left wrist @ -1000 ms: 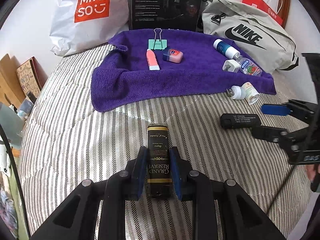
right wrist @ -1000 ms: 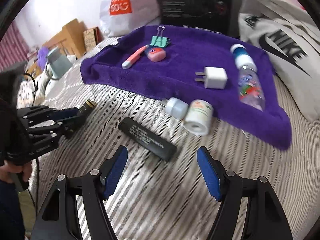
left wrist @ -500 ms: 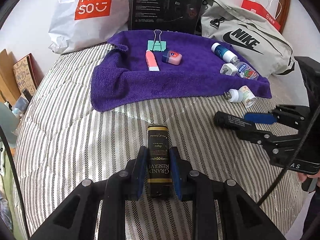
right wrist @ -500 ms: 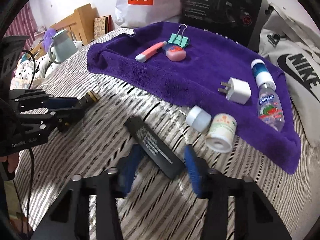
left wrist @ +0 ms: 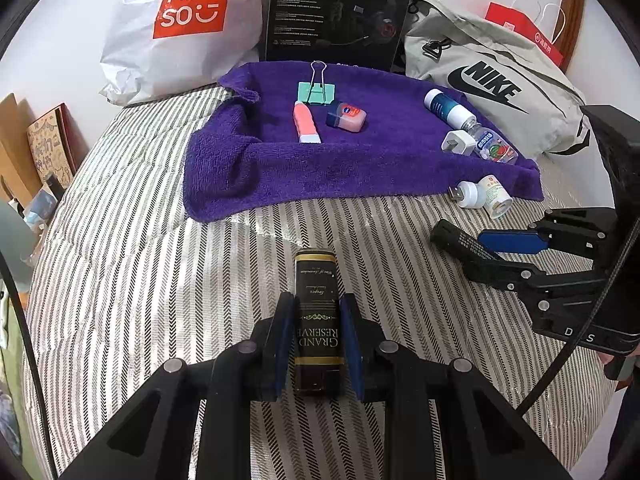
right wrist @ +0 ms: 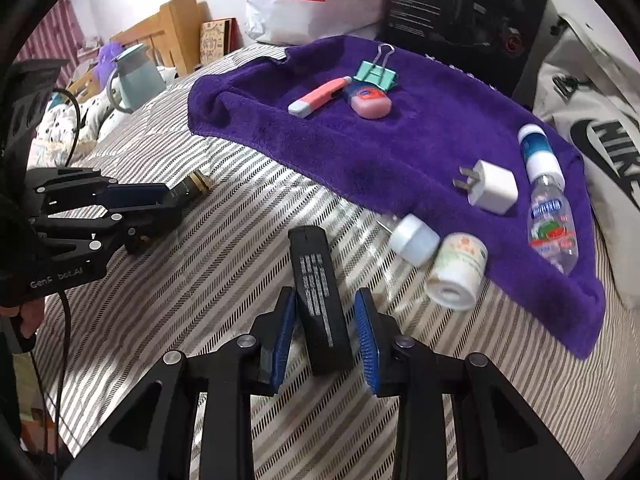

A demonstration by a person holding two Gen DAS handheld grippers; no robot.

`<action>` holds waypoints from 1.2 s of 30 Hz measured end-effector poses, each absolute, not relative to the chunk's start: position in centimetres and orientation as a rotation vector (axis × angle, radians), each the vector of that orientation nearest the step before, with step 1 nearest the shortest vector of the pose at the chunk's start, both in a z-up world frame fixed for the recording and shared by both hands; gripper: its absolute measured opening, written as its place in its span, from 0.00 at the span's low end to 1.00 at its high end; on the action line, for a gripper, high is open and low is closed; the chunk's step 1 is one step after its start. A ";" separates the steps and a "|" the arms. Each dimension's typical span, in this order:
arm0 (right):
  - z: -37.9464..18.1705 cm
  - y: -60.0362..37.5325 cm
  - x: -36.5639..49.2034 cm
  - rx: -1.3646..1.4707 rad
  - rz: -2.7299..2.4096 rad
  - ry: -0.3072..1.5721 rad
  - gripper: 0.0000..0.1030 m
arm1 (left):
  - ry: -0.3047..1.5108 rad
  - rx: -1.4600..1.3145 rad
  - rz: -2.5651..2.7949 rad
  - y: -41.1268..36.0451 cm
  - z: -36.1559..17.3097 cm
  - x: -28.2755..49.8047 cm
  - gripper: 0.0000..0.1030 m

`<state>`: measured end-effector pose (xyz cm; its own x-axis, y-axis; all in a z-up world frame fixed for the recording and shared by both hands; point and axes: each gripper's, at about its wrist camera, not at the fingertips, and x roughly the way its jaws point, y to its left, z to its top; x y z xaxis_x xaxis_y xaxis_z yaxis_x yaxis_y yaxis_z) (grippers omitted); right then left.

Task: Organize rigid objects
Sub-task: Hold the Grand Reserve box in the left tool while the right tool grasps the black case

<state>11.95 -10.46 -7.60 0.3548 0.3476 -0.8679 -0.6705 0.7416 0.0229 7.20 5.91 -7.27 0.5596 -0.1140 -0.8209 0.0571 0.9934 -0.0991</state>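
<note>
My left gripper (left wrist: 316,308) is shut on a small dark bottle with a gold "Grand Reserve" label (left wrist: 316,292), low over the striped bedcover. In the right wrist view my right gripper (right wrist: 324,304) straddles a black bar-shaped device (right wrist: 316,280) lying on the cover. Its jaws are closing: the left pad is at the bar's edge and a thin gap shows at the right pad. A purple towel (left wrist: 360,164) lies beyond, holding a green binder clip (left wrist: 317,91), a pink pen-like tool (left wrist: 306,123), a small pink jar (left wrist: 347,116), a white charger (left wrist: 456,142) and two bottles.
A white USB plug (right wrist: 414,238) and a small white tub (right wrist: 458,270) lie at the towel's near edge. A Miniso bag (left wrist: 180,20), a black box (left wrist: 336,12) and a grey Nike bag (left wrist: 492,84) line the back. A kettle (right wrist: 136,76) stands far left.
The right gripper moved over the black bar, rolled in line with it, and its jaws came in from wide apart to close around it. The left gripper kept still, holding the bottle.
</note>
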 end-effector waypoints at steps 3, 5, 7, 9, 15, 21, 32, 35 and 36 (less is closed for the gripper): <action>-7.5 -10.2 12.0 -0.375 0.686 1.017 0.25 | 0.971 -0.050 -0.096 5.7 -7.3 7.2 0.22; -7.5 -10.3 11.9 -0.377 0.684 1.019 0.24 | 0.973 -0.042 -0.095 5.7 -7.3 7.2 0.22; -7.4 -10.8 11.4 -0.381 0.673 1.032 0.23 | 0.978 -0.036 -0.094 5.6 -7.2 7.1 0.22; -7.2 -11.9 10.9 -0.375 0.639 1.047 0.23 | 0.977 -0.031 -0.090 5.5 -7.2 7.1 0.22; -7.3 -16.0 8.9 -0.335 0.524 1.100 0.23 | 0.973 0.018 -0.065 4.8 -7.3 7.1 0.22; -7.6 -15.4 8.6 -0.380 0.507 1.064 0.24 | 0.974 0.034 -0.055 4.6 -7.4 7.2 0.23; -7.7 -15.6 9.0 -0.370 0.522 1.062 0.24 | 0.978 0.028 -0.051 4.6 -7.3 7.2 0.23; -7.7 -15.7 9.0 -0.363 0.517 1.066 0.25 | 0.972 0.027 -0.050 4.6 -7.3 7.2 0.23; -7.7 -15.6 8.9 -0.372 0.517 1.059 0.24 | 0.972 0.020 -0.050 4.7 -7.3 7.2 0.23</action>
